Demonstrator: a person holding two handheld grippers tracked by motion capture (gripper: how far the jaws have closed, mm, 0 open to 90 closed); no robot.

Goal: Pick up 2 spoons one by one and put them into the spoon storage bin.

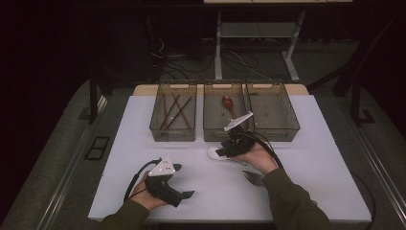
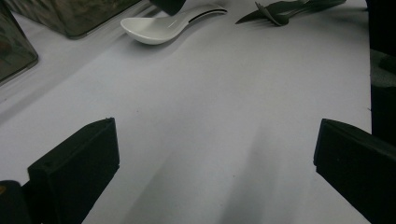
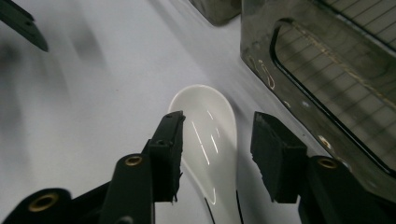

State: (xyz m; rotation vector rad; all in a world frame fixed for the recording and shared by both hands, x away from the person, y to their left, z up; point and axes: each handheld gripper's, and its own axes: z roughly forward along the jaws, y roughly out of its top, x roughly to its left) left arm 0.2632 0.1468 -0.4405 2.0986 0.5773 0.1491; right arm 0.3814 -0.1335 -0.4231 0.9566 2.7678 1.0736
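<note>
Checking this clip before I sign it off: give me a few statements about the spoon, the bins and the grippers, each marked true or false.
1. The white spoon lies on the table. True.
2. The right gripper is clamped on the spoon. False: its jaws stand apart on either side of it.
3. The left gripper holds a fork. False: its jaws are open over bare table.
4. Three bins stand side by side, the left bin holding thin sticks. True.

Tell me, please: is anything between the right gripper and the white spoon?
Nothing visible is. The right gripper is open, and the white spoon lies on the table directly between its jaws, with no other object in the gap. The fork lies apart.
</note>
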